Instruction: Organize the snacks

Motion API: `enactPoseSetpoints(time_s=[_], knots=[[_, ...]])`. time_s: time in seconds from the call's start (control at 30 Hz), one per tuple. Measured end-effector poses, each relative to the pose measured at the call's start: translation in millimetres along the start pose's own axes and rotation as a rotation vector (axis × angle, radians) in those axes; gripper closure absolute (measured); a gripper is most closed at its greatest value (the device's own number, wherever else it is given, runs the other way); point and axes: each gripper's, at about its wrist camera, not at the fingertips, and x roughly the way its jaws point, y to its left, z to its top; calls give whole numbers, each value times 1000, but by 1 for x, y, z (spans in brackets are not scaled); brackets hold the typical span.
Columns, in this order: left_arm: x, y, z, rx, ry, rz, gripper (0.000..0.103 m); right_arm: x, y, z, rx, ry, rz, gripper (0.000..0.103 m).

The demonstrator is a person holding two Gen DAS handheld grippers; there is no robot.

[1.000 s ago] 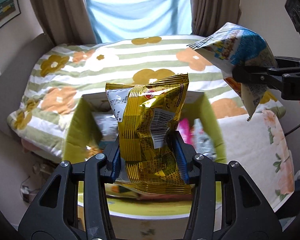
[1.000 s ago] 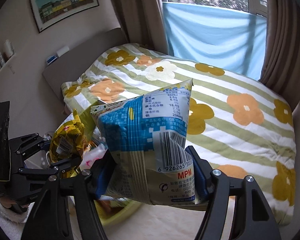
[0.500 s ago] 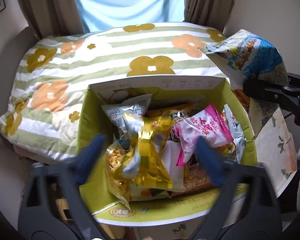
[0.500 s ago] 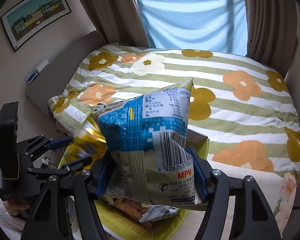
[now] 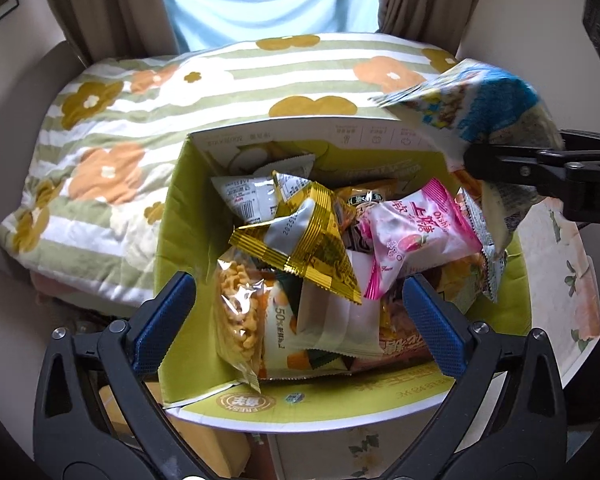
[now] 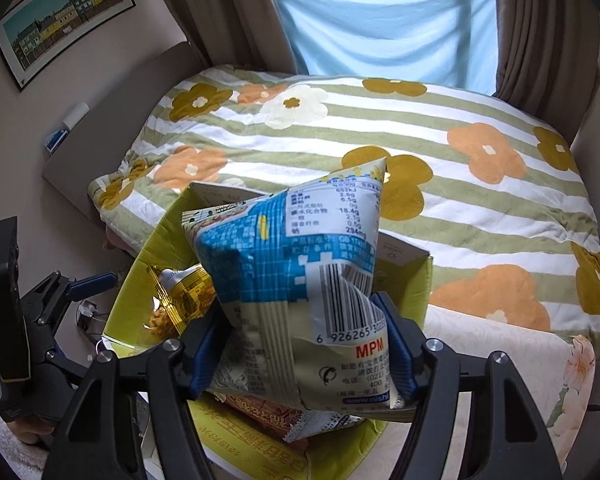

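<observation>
bed: striped green-and-white quilt with orange, mustard and white flower print (image 5: 148, 120), fills background behind box; same quilt in right wrist view (image 6: 440, 208).
window: pale blue cloth sheet (image 6: 380, 20) hung across it, brown curtains (image 6: 540, 28) either side.
picture: framed townscape print (image 6: 60, 12) on wall at left.
box: lime-green open cardboard carton with white rim (image 5: 172, 216), directly below left gripper, butted against bed edge; packed with snack packets. Near wall also seen in right wrist view (image 6: 140, 280).
blue bag: large blue-and-white foil snack bag with barcode (image 6: 296, 288), pinched at lower half between blue pads, held above right side of box; seen from left wrist at upper right (image 5: 484, 108).
right gripper: black two-finger clamp with blue pads (image 6: 304, 348), jaws closed tight on blue bag; side-on in left wrist view (image 5: 540, 164).
left gripper: black clamp, blue textured pads (image 5: 300, 316), jaws spread wide, nothing between them, over near edge of box.
pink packet: pink-and-white sweets packet (image 5: 416, 236), on top of pile, right of centre.
gold packet: gold foil crimped-edge snack packet (image 5: 304, 240), lying tilted on top of pile, centre of box, touching pink packet; partly visible left of blue bag (image 6: 180, 292).
clear bag: transparent bag of yellow puffed bits (image 5: 236, 316), upright against left wall of box.
</observation>
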Motion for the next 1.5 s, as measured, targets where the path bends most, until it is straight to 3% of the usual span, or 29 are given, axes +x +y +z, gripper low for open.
enactPoseSetpoints(time_s=[0.03, 0.1, 0.17, 0.3, 0.73, 0.83, 1.1, 1.27, 1.5], knots=[[-1, 0, 0, 0, -2, 1, 0, 4, 1, 1, 6, 4, -4, 35], [-4, 0, -1, 0, -7, 6, 0, 5, 0, 1, 18, -17, -19, 11], [-7, 0, -1, 2, -10, 13, 0, 1, 4, -2, 16, -45, -40, 1], [-9, 0, -2, 7, -12, 21, 0, -3, 11, -11, 5, -68, -96, 1], [-17, -7, -7, 34, -33, -3, 0, -30, 4, -36, 122, -112, -135, 1], [-37, -17, -7, 42, -79, 8, 0, -48, 6, -45, 130, -130, -132, 1], [-120, -51, -23, 8, -252, 49, 0, -140, 12, -77, 90, -284, -171, 1], [-179, -80, -53, -67, -398, 24, 0, -202, 8, -121, 66, -389, -223, 1], [-224, -122, -106, -90, -489, 50, 0, -256, -6, -189, 73, -473, -334, 1]])
